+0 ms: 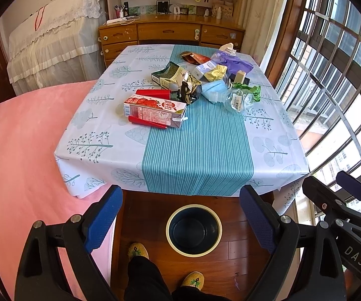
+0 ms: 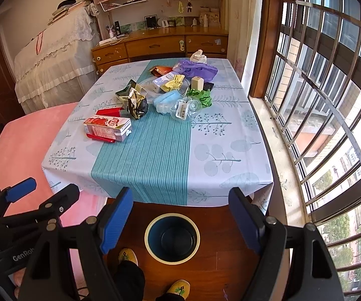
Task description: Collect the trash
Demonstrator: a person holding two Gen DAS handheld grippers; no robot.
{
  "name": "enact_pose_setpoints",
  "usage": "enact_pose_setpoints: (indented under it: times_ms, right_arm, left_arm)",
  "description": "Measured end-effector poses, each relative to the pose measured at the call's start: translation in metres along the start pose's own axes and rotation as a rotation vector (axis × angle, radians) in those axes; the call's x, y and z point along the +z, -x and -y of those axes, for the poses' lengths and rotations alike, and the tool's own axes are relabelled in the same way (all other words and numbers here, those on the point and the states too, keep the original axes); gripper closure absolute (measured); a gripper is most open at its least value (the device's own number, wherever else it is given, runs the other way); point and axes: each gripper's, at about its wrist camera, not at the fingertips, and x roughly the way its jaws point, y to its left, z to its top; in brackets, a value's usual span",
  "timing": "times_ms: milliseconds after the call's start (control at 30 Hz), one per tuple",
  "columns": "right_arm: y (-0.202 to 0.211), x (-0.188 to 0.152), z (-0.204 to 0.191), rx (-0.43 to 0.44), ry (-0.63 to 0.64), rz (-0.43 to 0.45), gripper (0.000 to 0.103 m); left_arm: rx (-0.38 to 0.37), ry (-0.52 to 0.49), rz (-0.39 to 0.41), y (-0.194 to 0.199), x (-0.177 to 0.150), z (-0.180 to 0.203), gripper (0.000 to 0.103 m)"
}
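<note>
Trash lies piled at the far half of the cloth-covered table [image 1: 198, 155]: a strawberry milk carton [image 1: 155, 110] [image 2: 107, 128] on a red box, a crumpled foil wrapper [image 1: 188, 90], a blue face mask [image 1: 214, 89] [image 2: 166, 100], clear plastic packaging [image 1: 239, 100], a green wrapper [image 2: 201, 96] and a purple bag [image 1: 233, 61]. A dark, empty bin [image 1: 194, 228] [image 2: 172, 237] stands on the floor before the table. My left gripper [image 1: 181, 222] hangs open above the bin. My right gripper [image 2: 180, 222] is beside it, open too, nothing between its fingers.
A pink bed [image 1: 25, 150] borders the table's left side. A barred window [image 2: 318, 100] runs along the right. A wooden dresser [image 1: 170, 32] stands behind the table. The person's feet in yellow slippers [image 1: 137, 250] stand near the bin on the wooden floor.
</note>
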Motion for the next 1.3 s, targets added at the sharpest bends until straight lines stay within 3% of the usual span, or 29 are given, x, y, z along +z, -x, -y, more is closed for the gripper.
enact_pose_setpoints:
  times_ms: [733, 1067, 1300]
  right_arm:
    - [-0.009, 0.016, -0.013, 0.007, 0.026, -0.003, 0.024]
    - [-0.038, 0.032, -0.04, 0.038, 0.072, -0.063, 0.031]
    - [-0.06, 0.054, -0.066, 0.102, 0.132, -0.08, 0.031]
  left_arm:
    - [0.052, -0.007, 0.031, -0.002, 0.016, -0.013, 0.01]
    - [0.056, 0.037, -0.03, -0.024, 0.032, -0.035, 0.016]
    - [0.01, 0.075, -0.068, -0.042, 0.049, -0.065, 0.016]
